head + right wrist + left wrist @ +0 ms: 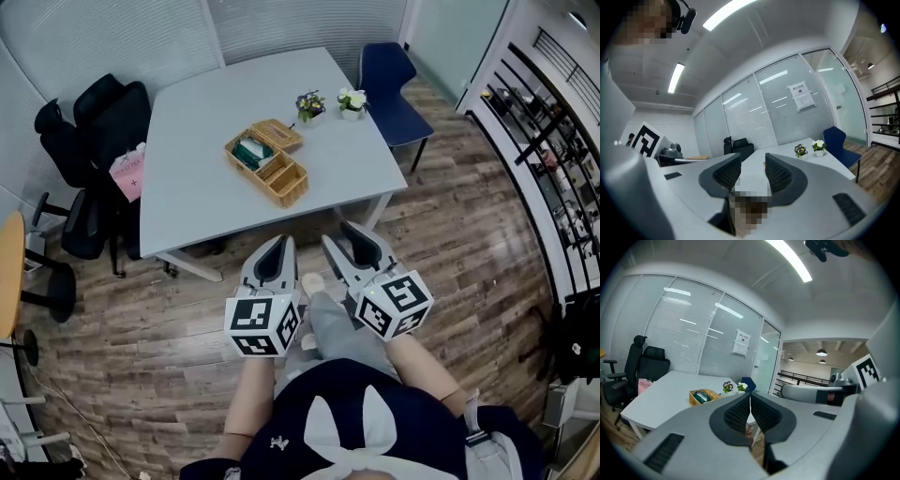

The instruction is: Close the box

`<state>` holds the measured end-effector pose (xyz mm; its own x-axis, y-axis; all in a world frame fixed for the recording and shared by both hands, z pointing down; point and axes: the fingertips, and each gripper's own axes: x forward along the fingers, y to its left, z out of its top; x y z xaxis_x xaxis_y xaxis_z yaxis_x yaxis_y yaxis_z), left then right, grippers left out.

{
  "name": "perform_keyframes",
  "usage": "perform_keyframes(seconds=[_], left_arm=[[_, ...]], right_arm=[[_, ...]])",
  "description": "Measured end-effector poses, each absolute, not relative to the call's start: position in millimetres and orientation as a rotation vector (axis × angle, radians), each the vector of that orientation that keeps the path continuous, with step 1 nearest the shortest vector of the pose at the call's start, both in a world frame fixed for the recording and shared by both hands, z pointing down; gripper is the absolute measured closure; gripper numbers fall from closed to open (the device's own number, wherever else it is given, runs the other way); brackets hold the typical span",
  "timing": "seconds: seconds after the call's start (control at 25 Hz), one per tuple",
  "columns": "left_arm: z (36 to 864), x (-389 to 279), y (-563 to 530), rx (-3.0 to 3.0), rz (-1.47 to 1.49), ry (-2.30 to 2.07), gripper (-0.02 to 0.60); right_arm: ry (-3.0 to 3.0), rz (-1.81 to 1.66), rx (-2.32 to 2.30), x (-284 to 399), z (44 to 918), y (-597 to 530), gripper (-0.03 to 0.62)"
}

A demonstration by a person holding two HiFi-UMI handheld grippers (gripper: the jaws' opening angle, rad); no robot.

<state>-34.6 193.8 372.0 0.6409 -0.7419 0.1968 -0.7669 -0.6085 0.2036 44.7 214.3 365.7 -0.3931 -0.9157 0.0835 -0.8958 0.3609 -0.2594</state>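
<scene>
A woven wicker box (270, 165) stands open near the middle of the pale table (197, 122), its lid (278, 134) flipped back on the far side and a green item in one compartment. The left gripper view shows the box (704, 396) small and far off. Both grippers hang in front of my body, short of the table's near edge and well away from the box. My left gripper (281, 242) (750, 397) has its pads together with nothing between them. My right gripper (337, 232) (752, 163) is open and empty. In the right gripper view its jaws hide the box.
Two small flower pots (310, 105) (352, 101) stand behind the box. A blue chair (389, 84) is at the table's far right corner. Black office chairs (89, 159) are at its left. Wooden floor lies between me and the table. A railing (553, 141) runs along the right.
</scene>
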Motion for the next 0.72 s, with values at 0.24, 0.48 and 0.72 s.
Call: perform_keyframes(seconds=[0.24, 0.48, 0.72], left_arm=[[373, -31, 167, 2.586, 0.148, -1.228, 0.555], [372, -35, 133, 2.575, 0.162, -1.262, 0.555], [373, -37, 91, 2.559, 0.184, -1.290, 0.555]], right_arm=[[2.498, -0.509, -1.653, 53, 373, 179, 0.382], [2.469, -0.548, -1.664, 72, 376, 141, 0.367], [2.434, -0.588, -1.661, 89, 379, 95, 0.365]])
